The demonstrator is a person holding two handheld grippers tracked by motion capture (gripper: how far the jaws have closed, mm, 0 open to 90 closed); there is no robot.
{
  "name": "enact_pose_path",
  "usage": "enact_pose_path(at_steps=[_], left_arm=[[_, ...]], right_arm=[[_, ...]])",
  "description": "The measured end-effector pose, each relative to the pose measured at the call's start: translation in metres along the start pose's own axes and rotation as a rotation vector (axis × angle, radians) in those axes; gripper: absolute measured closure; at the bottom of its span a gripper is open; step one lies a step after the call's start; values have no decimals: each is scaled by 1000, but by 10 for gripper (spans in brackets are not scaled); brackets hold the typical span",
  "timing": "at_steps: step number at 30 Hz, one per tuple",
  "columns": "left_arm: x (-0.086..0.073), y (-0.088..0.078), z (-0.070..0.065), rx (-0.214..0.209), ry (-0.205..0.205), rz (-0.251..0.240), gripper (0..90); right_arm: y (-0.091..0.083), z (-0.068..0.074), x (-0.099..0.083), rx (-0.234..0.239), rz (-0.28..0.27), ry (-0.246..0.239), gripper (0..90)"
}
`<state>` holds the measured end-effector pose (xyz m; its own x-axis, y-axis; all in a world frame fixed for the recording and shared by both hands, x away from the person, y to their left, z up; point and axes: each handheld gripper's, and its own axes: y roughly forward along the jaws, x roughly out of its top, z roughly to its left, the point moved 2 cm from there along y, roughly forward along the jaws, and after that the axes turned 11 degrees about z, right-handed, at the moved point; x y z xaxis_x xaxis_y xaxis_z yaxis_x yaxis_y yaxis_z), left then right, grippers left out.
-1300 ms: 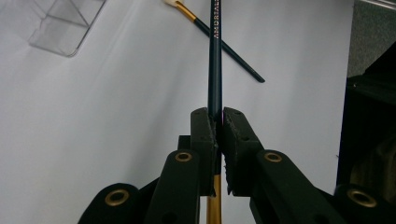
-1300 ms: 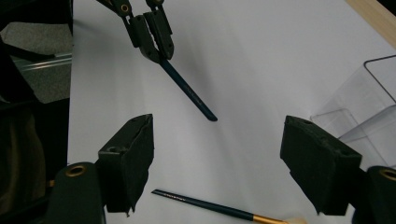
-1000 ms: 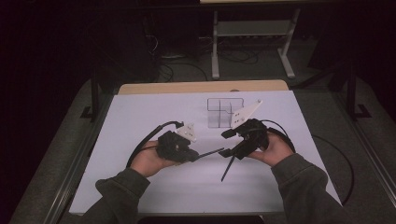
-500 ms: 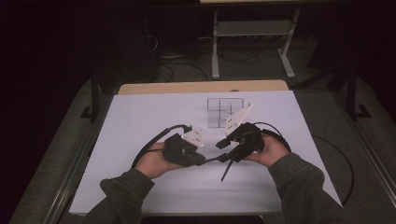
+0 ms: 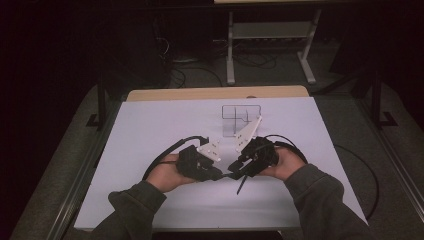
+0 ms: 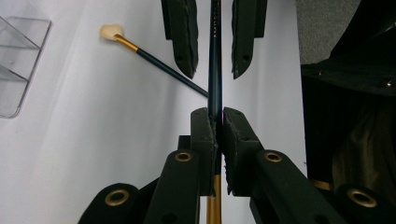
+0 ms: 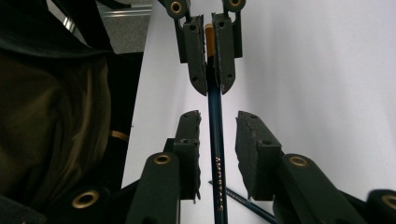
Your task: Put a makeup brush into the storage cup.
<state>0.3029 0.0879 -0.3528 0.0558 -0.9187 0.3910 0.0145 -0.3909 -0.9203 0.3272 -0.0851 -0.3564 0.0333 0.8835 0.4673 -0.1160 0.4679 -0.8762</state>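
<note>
My left gripper [image 5: 219,175] [image 6: 215,122] is shut on a dark blue brush handle [image 6: 215,56] just ahead of its gold ferrule [image 7: 210,35]. The handle runs straight across into my right gripper [image 5: 234,170] [image 7: 216,137], which faces the left one tip to tip. The right gripper's jaws have just been closing, with the handle [image 7: 216,154] between them, and a thin gap still shows on each side of it. A second brush [image 6: 154,60] with a cream tip lies on the white sheet [image 5: 150,135] below the grippers.
A clear plastic organizer [image 5: 240,118] [image 6: 18,60] stands on the sheet beyond the grippers. The person's olive sleeves [image 5: 320,200] reach in from the near edge. Cables [image 5: 165,152] loop behind both hands. The wooden table edge [image 5: 210,93] lies at the back.
The two grippers have drawn slightly closer together, tips now meeting. The right gripper's jaws have narrowed around the brush handle held by the left.
</note>
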Motion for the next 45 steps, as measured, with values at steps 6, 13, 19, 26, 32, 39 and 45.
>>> enact_pose_path(at_steps=[6,13,19,26,32,39,45], left_arm=[[1,1,-1,-2,0,0,833],[1,0,-1,-2,11,-4,833],[1,1,-1,5,16,-1,832],[1,2,0,-12,-1,-4,763],[-6,1,3,-11,-32,2,700],[-19,0,8,-28,-79,-13,673],[-23,0,7,-54,-84,-24,716]], right_arm=[[3,-1,0,7,14,-15,725],[7,-1,1,50,23,-7,812],[8,-2,-1,57,22,7,831],[9,-1,-4,31,8,-11,833],[2,1,-10,6,-10,0,833],[-3,4,-17,-22,-46,-3,833],[-3,4,-22,-27,-59,-5,833]])
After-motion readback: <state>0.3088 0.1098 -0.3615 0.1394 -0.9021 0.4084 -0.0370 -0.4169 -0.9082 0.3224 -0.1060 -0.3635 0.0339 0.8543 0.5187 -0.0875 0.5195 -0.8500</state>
